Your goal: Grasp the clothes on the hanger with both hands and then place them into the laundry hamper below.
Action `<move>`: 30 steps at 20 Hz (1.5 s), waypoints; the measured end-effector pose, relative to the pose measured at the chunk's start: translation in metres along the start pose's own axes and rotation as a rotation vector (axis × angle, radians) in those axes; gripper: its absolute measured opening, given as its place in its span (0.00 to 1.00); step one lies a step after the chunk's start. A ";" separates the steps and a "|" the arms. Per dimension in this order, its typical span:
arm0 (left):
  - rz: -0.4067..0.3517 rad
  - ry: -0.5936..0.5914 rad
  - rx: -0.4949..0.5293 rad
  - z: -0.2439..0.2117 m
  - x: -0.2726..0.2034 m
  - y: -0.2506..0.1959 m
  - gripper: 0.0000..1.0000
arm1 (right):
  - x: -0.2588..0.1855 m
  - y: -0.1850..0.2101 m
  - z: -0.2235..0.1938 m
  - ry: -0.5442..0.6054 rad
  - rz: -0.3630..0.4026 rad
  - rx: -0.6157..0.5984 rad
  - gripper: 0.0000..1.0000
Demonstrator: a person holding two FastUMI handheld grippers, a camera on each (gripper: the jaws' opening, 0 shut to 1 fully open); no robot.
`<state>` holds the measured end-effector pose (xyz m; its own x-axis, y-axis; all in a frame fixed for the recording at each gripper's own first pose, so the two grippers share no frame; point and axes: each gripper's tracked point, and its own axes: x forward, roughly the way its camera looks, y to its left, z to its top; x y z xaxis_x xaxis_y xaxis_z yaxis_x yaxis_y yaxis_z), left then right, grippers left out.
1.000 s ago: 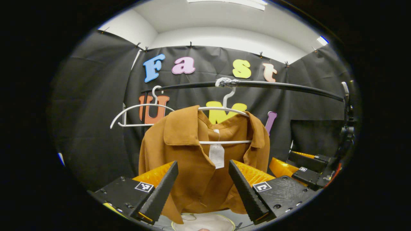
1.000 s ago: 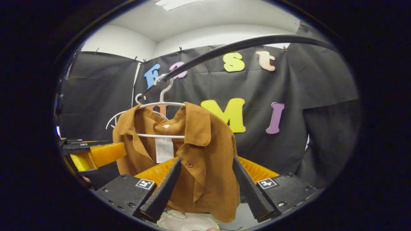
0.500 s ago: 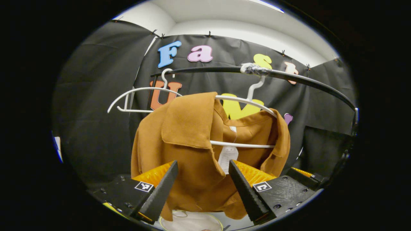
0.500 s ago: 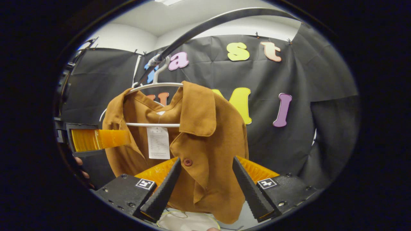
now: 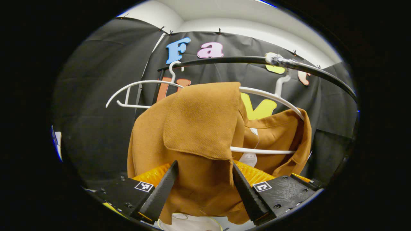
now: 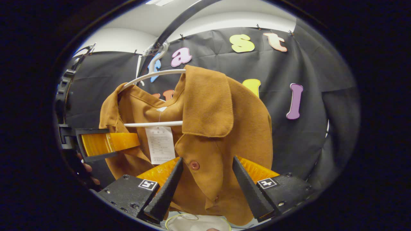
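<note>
1. Brown shirt (image 5: 199, 134) hangs on a white hanger (image 5: 269, 96) hooked on the black rail (image 5: 224, 60); hamper rim (image 6: 197, 221) shows below the shirt.
2. Left gripper (image 5: 202, 186) has jaws wide apart, shirt front panel between the fingers, not clamped.
3. Right gripper (image 6: 205, 183) is also wide open, straddling the shirt's buttoned edge by the button (image 6: 194, 165).
4. An empty second hanger (image 5: 141, 93) is on the rail, beside the shirt.
</note>
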<state>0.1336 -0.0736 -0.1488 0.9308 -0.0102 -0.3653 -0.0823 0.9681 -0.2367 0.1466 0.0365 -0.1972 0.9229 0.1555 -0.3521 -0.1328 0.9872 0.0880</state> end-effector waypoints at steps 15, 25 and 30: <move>-0.055 0.005 0.005 0.001 0.014 0.002 0.38 | 0.003 -0.034 -0.010 0.036 -0.133 0.066 0.45; -0.049 -0.036 -0.014 0.012 -0.011 0.027 0.04 | -0.016 -0.100 0.003 -0.052 -0.305 0.165 0.12; -0.039 -0.074 -0.015 0.035 -0.033 0.048 0.09 | -0.028 -0.121 0.016 -0.097 -0.360 0.198 0.13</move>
<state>0.1113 -0.0175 -0.1166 0.9570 -0.0284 -0.2887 -0.0506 0.9636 -0.2626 0.1424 -0.0880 -0.1835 0.9288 -0.2111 -0.3047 0.2674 0.9508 0.1565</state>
